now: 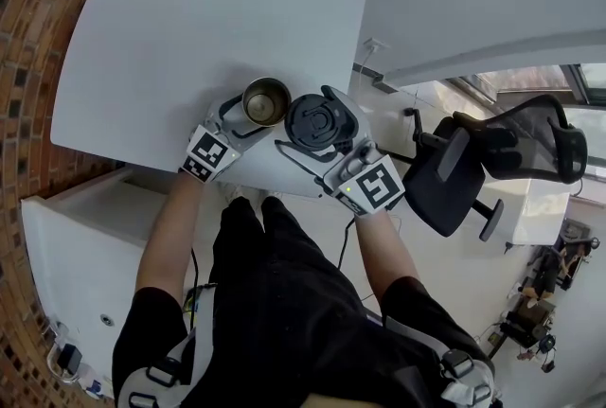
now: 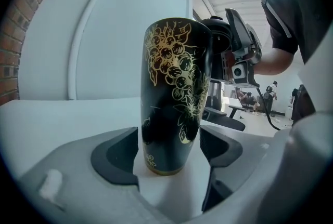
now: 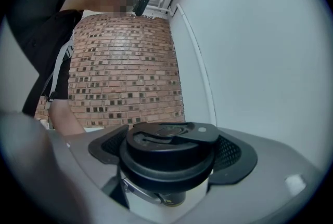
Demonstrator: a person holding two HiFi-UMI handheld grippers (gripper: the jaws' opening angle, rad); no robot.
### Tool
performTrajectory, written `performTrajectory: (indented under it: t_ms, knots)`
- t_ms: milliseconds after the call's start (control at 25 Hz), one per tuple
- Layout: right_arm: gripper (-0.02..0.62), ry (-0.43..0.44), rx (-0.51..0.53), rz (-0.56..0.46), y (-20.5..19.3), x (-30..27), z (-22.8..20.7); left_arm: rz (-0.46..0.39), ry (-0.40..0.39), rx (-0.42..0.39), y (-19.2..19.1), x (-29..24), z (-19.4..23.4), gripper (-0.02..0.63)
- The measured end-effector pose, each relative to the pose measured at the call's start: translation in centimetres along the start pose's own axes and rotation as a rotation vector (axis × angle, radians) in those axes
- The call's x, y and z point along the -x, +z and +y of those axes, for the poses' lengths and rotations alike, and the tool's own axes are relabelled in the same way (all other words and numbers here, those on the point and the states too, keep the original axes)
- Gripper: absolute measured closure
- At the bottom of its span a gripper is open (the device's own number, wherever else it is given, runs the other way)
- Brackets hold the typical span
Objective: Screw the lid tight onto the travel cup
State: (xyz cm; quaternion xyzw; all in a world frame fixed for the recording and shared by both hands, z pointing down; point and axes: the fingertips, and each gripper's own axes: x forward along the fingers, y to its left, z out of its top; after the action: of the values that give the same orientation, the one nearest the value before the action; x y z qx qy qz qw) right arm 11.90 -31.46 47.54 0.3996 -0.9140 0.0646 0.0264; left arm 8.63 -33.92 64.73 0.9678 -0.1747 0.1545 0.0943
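A white desk (image 1: 189,27) with rounded corners carries a black travel cup (image 1: 266,101) patterned with gold flowers. The cup stands upright and uncapped near the desk's front edge, its base flat on the smooth white top.

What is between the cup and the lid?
Nothing. In the head view the cup and the lid sit side by side, almost touching.

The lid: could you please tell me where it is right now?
In the head view the lid is near centre, clamped in the right gripper, just right of the open travel cup.
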Motion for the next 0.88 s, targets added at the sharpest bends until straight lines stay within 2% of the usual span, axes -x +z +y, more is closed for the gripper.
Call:
performTrajectory:
  t_ms: [240, 360, 560, 880]
  knots:
    - [0.112, 0.034, 0.009, -0.011, 0.6, -1.6, 0.1, -0.014, -0.001, -0.007, 0.2, -0.1, 0.0, 0.234]
    - [0.112, 0.057, -0.006, -0.008, 0.8, -3.0, 0.5, -0.011, -0.011, -0.01, 0.1, -0.2, -0.2, 0.261]
    - [0.112, 0.105, 0.047, -0.021, 0.3, -4.3, 0.8, -0.007, -0.015, -0.01, 0.2, -0.4, -0.4, 0.267]
    - [0.112, 0.169, 0.056, -0.049, 0.2, -7.1, 1.8, -0.007, -0.018, -0.009, 0.1, -0.3, -0.4, 0.268]
